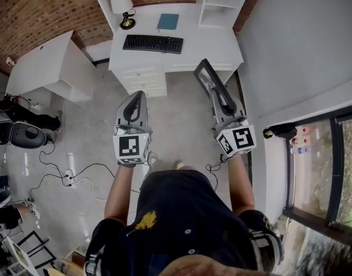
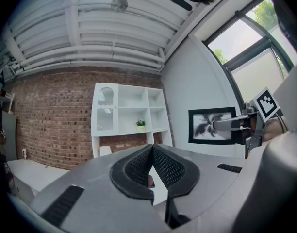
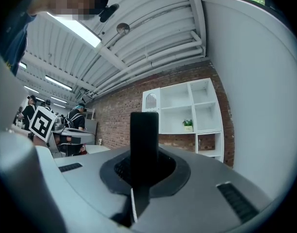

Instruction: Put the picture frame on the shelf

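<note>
The picture frame (image 1: 206,78) is in the air, clamped in the right hand-held gripper (image 1: 220,99), whose jaws are closed on its lower edge. In the right gripper view the frame shows edge-on as a dark upright bar rising from between the jaws. In the left gripper view its face shows: a black border round a pale picture with a dark leafy shape. In the head view it hangs over the grey floor (image 1: 182,114), just short of the front right corner of the white tabletop (image 1: 205,45) and well apart from the shelf (image 1: 221,6), a white unit of open compartments that stands at the back of the tabletop against the brick wall (image 1: 38,10). One middle compartment holds a small potted plant (image 3: 188,124); none holds the frame. The left hand-held gripper (image 2: 151,148) is raised beside the right one, its jaws together at the tips with nothing between them. On the tabletop lie a black keyboard (image 1: 153,43) and a blue book (image 1: 168,21) behind it, with a small lamp (image 1: 122,6) at the back left corner. A second white table (image 1: 46,65) stands to the left, and cables (image 1: 72,174) trail over the floor beside the person. At the left of the right gripper view, other people (image 3: 79,118) are near more tables
</note>
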Tool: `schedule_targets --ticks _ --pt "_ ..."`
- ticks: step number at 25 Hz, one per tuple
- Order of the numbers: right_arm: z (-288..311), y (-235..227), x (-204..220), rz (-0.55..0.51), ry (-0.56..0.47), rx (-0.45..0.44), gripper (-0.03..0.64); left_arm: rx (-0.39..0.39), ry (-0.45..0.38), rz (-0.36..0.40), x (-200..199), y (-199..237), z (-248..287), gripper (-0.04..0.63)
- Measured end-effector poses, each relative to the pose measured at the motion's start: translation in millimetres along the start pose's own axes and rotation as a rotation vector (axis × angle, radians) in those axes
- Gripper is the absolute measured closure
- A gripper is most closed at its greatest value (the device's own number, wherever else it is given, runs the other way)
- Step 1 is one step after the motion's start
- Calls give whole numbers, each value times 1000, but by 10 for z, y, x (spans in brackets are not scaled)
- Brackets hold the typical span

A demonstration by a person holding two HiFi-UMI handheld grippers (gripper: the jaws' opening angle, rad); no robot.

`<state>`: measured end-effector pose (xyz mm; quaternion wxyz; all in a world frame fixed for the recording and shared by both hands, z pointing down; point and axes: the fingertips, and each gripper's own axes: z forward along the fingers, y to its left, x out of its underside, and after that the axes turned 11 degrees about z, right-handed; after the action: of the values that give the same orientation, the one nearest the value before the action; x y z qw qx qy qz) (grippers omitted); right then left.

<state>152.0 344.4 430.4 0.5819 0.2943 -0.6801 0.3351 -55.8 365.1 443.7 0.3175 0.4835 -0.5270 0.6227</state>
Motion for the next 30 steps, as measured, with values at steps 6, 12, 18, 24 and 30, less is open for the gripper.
schedule_targets --ticks 6,12,18,24,30 --pt "140 -228 -27 15 -10 -20 601 -9 13 14 -30 -35 204 577" --pt "403 -455 -23 0 -17 -30 601 -13 -1 31 -12 40 588 577" --pt "748 -712 -118 -11 -28 -25 601 -14 -29 21 -1 238 1036 577" --pt "1374 -904 -159 -8 -32 -26 601 5 -41 35 28 557 1608 577" --pt "1978 -1021 -146 -10 -29 -37 601 1 -43 27 160 918 2073 577"
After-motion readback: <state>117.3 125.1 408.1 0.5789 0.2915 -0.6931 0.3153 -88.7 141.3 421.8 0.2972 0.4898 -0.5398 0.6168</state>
